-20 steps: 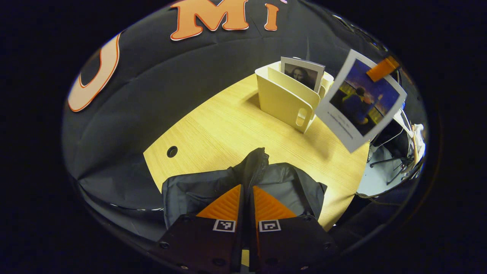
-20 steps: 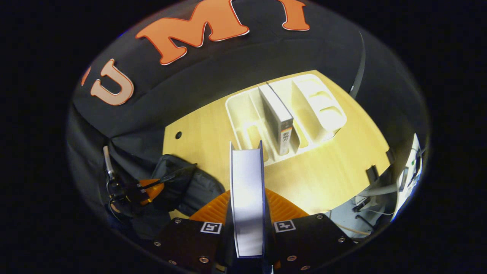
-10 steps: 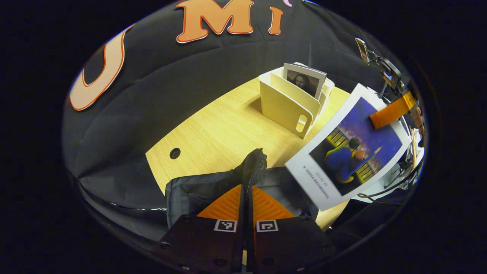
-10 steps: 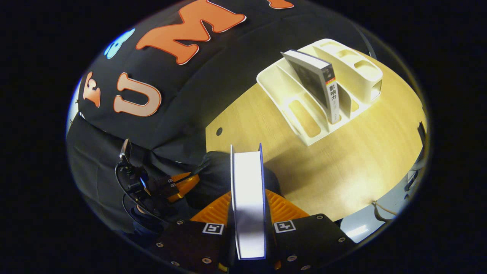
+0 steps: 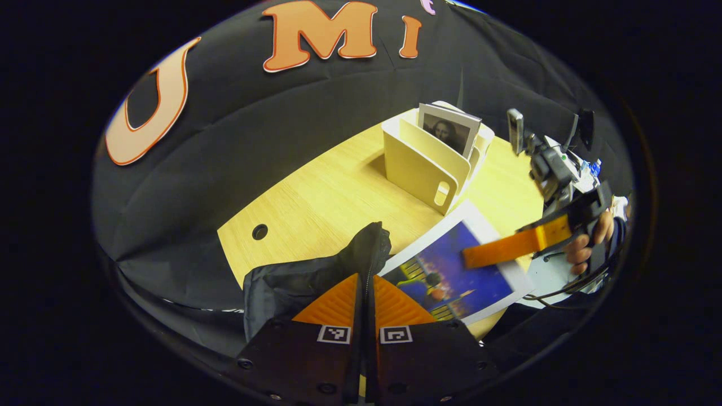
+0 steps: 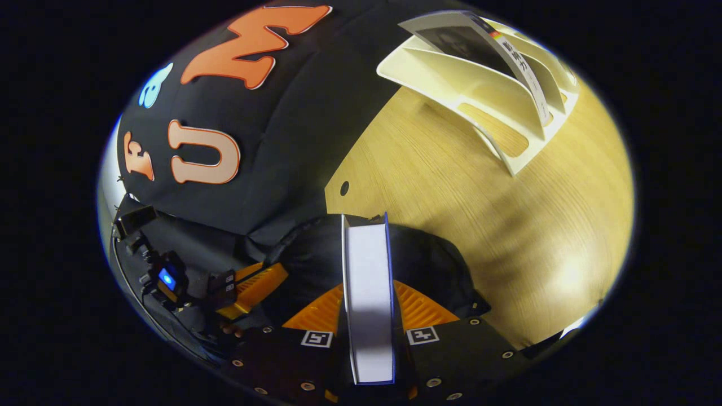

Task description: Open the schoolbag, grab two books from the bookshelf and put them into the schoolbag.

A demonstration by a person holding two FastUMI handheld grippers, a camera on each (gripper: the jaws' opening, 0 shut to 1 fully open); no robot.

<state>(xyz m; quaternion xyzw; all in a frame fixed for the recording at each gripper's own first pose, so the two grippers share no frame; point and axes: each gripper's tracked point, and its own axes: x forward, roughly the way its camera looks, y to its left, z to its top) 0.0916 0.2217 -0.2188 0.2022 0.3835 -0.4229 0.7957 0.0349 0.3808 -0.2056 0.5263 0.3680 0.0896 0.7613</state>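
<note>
The dark grey schoolbag [image 5: 293, 282] lies at the table's near edge. My left gripper [image 5: 366, 276] is shut on its zipper edge and holds that flap up. My right gripper [image 6: 368, 287] is shut on a book with a blue picture cover [image 5: 451, 276]; its white page edge [image 6: 366, 270] points at the bag [image 6: 434, 265]. In the left gripper view the book hangs tilted, low over the bag's right side, with the right gripper [image 5: 496, 249] clamped on its cover. A second book with a portrait cover [image 5: 448, 128] stands in the cream bookshelf [image 5: 423, 166].
The wooden table [image 5: 333, 197] has a round cable hole [image 5: 259, 232] near its left edge. The shelf [image 6: 485, 90] stands at the table's far side, with bare wood between it and the bag. A hand [image 5: 586, 242] holds the right gripper beyond the table's right edge.
The right gripper has carried the blue-covered book down and left, from beside the shelf to just over the bag, tilting it flatter. The left gripper has kept its hold on the flap.
</note>
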